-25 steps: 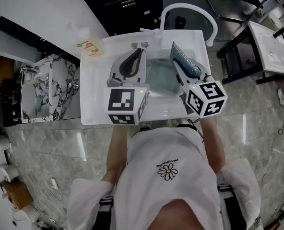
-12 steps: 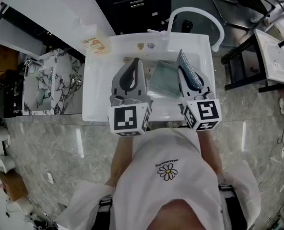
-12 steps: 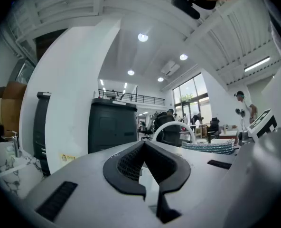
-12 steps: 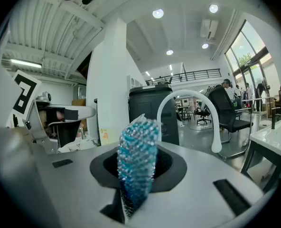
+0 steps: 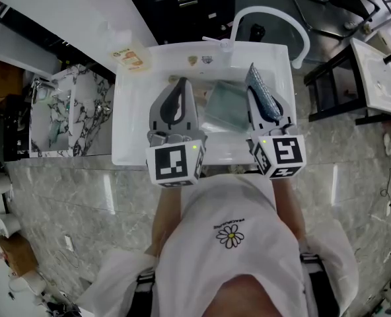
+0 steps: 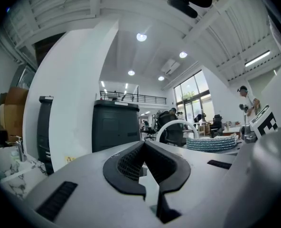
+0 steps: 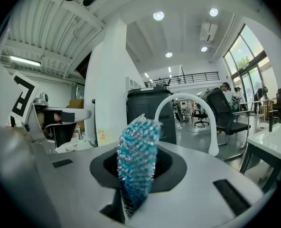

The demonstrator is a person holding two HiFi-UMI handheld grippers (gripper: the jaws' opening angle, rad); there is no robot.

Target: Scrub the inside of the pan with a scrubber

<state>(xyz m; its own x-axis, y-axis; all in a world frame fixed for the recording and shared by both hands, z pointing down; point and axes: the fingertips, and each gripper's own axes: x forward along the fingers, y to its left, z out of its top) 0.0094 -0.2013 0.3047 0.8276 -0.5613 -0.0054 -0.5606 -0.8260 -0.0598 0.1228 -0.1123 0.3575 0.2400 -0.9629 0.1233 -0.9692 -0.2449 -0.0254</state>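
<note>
Squared up since earlier, left gripper (image 6: 144, 145) is shut empty; scrubber (image 7: 136, 141) is clamped in right gripper (image 7: 139, 174). Pan (image 5: 223, 107), in sink (image 5: 133, 131) between them, should be steadied before scrubbing.

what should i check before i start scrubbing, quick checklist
1. Scrubber clamped in right gripper: ok.
2. Pan lying in the sink: ok.
3. Left gripper steadying the pan: not ok, it is shut on nothing.
4. Scrubber against the pan's inside: not ok, it is held level in the air.
5. Water running from the faucet: cannot tell.
</note>
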